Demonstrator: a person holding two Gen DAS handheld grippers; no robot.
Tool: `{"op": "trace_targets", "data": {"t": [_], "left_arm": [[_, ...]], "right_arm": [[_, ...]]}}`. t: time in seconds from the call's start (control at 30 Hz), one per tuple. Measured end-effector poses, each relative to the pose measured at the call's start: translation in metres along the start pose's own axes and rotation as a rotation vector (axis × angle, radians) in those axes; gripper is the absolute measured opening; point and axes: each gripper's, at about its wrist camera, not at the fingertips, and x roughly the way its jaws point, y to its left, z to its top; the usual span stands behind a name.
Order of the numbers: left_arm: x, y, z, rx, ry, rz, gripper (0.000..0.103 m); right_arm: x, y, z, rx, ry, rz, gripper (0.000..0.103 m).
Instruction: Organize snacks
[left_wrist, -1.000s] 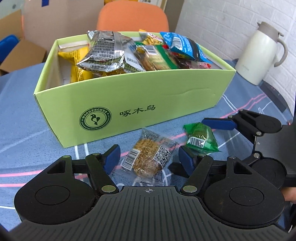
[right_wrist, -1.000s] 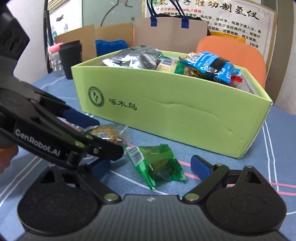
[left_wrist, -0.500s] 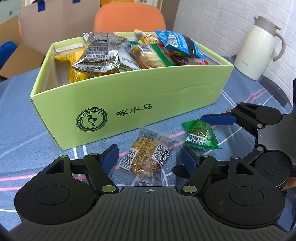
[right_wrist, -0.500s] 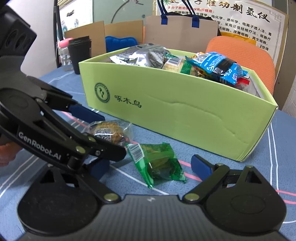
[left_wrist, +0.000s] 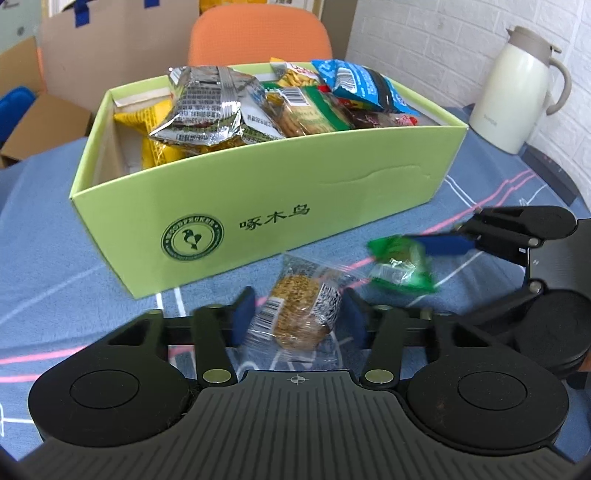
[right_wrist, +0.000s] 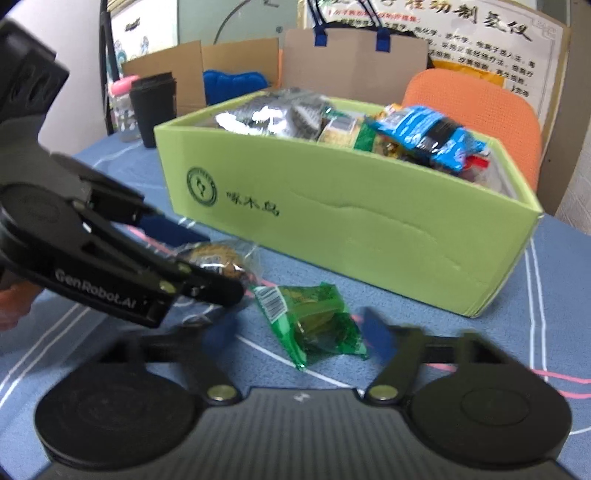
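Both jaws have just closed — left gripper (left_wrist: 297, 317) on the clear-wrapped golden grain cake (left_wrist: 301, 314), right gripper (right_wrist: 301, 332) on the crinkly green foil packet (right_wrist: 314, 325) — light, slippery, crushable snacks best pinched mid-body.

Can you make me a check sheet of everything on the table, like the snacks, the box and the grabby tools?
Surface: blue tablecloth with pink and white lines.
Job's things: green box, piled full of snack packets; clear-wrapped brown snack and green snack packet lie on the cloth in front of it.
Clutter: white jug, black cup and a small bottle behind the box.
Grippers: left tool has just been closing, pads at the brown snack's wrapper; right tool has just been closing onto the green packet.
Cables: nothing seen.
Surroundings: orange chair, cardboard boxes, paper bag, wall poster.
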Motion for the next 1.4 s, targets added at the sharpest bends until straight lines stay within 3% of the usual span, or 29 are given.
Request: {"op": "trace_targets", "data": {"t": [0.2, 0.3, 0.43, 0.6, 0.77, 0.93, 1.0, 1.03, 1.1, 1.17, 1.3, 1.4], "left_arm": [[-0.025, 0.008, -0.022, -0.125, 0.032, -0.114, 0.013], [-0.045, 0.009, -0.031, -0.155, 0.008, -0.183, 0.014], [-0.072, 0.011, -0.025, -0.170, -0.040, -0.210, 0.014], [-0.102, 0.022, 0.018, -0.159, -0.156, -0.187, 0.014], [-0.098, 0.039, 0.081, -0.161, -0.240, -0.120, 0.014], [-0.058, 0.052, 0.134, -0.184, -0.207, -0.087, 0.015], [-0.047, 0.046, 0.141, -0.136, -0.213, -0.071, 0.015], [-0.040, 0.043, 0.145, -0.124, -0.202, -0.065, 0.015], [-0.029, 0.042, 0.145, -0.122, -0.193, -0.066, 0.015], [-0.027, 0.043, 0.139, -0.131, -0.198, -0.082, 0.015], [-0.056, 0.039, 0.112, -0.116, -0.251, -0.178, 0.015], [-0.079, 0.031, 0.080, -0.089, -0.250, -0.243, 0.015]], "right_arm": [[-0.038, 0.006, -0.008, 0.054, -0.042, 0.001, 0.037], [-0.062, 0.011, -0.007, 0.065, -0.082, 0.023, 0.038], [-0.080, 0.015, 0.006, 0.063, -0.136, 0.035, 0.038], [-0.083, 0.002, 0.051, 0.022, -0.213, -0.013, 0.040], [-0.053, -0.021, 0.104, -0.007, -0.233, -0.073, 0.040], [-0.014, -0.045, 0.126, 0.011, -0.214, -0.086, 0.041], [-0.023, -0.048, 0.121, 0.038, -0.258, -0.060, 0.050], [-0.031, -0.046, 0.117, 0.042, -0.274, -0.048, 0.066], [-0.051, -0.037, 0.102, 0.005, -0.307, -0.035, 0.079], [-0.067, -0.025, 0.080, -0.044, -0.316, -0.034, 0.102], [-0.068, -0.007, 0.037, -0.073, -0.221, -0.018, 0.102], [-0.048, -0.006, 0.014, -0.030, -0.126, 0.050, 0.102]]}}
